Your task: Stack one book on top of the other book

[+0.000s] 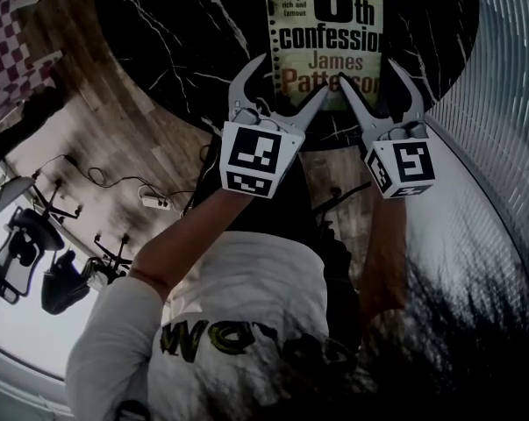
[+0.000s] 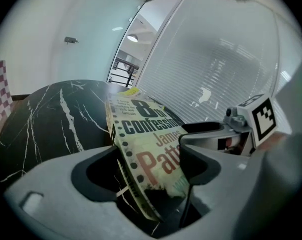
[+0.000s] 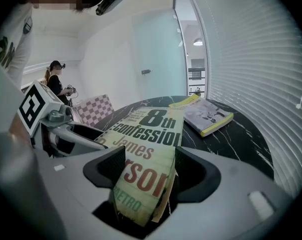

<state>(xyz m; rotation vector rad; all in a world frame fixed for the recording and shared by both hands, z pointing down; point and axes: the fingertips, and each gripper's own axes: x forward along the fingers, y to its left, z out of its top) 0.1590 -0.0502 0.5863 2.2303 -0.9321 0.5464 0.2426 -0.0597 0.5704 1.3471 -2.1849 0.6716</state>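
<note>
Head view: the task's thing, a paperback titled "8th confession" (image 1: 330, 38), seems to lie face up on the black marble tabletop (image 1: 176, 33), its near short edge turned toward me. Whether that edge is raised off the stone I cannot tell.

The left gripper (image 1: 294, 74) straddles the near left corner and the right gripper (image 1: 367, 68) straddles the near right corner. Both sets of jaws stand spread wide. In each gripper view a corner of the cover sits between the pads and close against them, but I see no squeeze, so I read both grippers as unclamped.

Handling, as I judge it: this is a light, limp book. The page block at the near right corner curls and fans, so it is worn and will sag if I lift it by one end alone. The printed cover looks smooth and may slide against the pads or across the polished stone. I would close across the thickness at both near corners, the left one near the spine, where the book is stiffest, and lift level.

The second book, yellow-edged with a grey cover (image 3: 208, 115), lies flat on the same tabletop. It is beyond the paperback, to the right and apart from it, with nothing on it.
</note>
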